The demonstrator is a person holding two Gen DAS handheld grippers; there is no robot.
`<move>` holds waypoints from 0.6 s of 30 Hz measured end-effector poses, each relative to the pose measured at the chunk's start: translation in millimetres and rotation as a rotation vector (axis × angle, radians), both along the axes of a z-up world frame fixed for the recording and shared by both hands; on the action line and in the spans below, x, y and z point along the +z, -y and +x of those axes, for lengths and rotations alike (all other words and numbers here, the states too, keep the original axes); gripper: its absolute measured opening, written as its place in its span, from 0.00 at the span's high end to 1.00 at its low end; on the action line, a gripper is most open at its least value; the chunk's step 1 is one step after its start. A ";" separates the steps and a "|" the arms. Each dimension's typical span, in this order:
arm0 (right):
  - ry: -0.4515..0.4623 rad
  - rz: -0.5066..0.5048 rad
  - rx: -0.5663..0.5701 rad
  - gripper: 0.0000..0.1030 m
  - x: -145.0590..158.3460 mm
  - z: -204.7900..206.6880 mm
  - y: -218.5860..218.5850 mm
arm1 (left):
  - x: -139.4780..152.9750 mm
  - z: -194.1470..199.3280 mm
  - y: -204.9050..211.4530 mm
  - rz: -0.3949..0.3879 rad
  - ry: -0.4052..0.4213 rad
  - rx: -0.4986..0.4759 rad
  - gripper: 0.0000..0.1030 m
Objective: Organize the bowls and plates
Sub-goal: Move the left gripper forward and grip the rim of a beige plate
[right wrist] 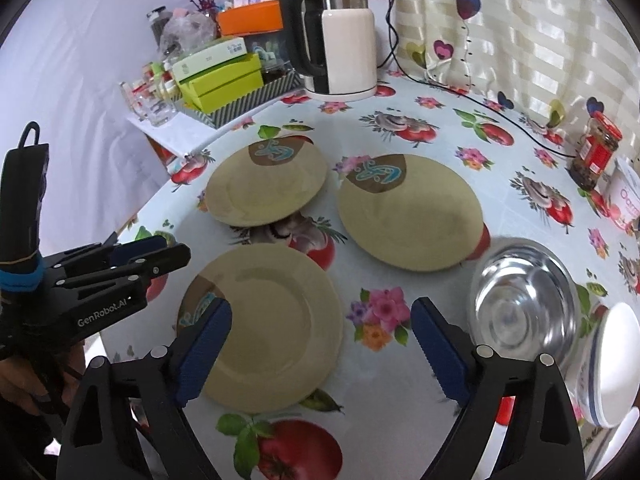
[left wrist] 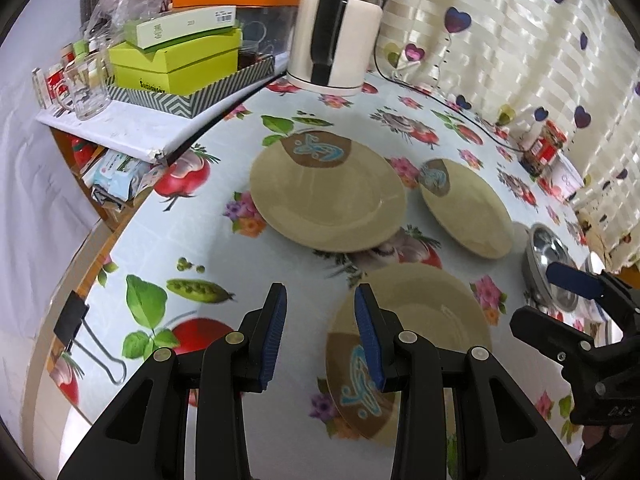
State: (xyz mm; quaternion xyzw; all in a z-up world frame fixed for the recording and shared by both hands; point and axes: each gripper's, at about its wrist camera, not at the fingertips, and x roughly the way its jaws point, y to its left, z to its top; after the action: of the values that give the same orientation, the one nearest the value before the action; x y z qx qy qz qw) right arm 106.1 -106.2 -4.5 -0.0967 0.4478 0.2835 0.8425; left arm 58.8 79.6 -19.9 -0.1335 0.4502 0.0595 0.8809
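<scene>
Three tan plates with a brown patch and blue motif lie on the floral tablecloth: a near plate point(right wrist: 272, 328) point(left wrist: 420, 320), a far left plate point(right wrist: 266, 184) point(left wrist: 328, 196) and a far right plate point(right wrist: 412, 212) point(left wrist: 468, 208). A steel bowl point(right wrist: 524, 300) point(left wrist: 548, 264) sits at the right, and a white bowl point(right wrist: 612, 360) stands beside it at the edge. My left gripper point(left wrist: 320, 336) is open and empty above the near plate's left rim. My right gripper point(right wrist: 320, 352) is open wide and empty, its fingers straddling the near plate.
A white electric kettle point(right wrist: 340, 48) with its cord stands at the back. Stacked green boxes in a patterned tray point(right wrist: 224, 80) and glasses fill a side shelf at the left. A red-lidded jar point(right wrist: 596, 152) stands at the far right. A binder clip point(left wrist: 80, 328) holds the cloth's left edge.
</scene>
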 end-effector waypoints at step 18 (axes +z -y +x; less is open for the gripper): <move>-0.064 0.056 0.024 0.37 -9.8 48.1 -40.4 | -9.6 33.0 -44.8 -0.094 0.032 0.048 0.65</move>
State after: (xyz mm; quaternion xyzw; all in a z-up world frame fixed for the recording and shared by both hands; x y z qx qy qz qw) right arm 154.2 -65.8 -14.3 -0.0693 0.4654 0.3088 0.8266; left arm 91.7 124.4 -29.5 -0.1865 0.4351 0.0570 0.8790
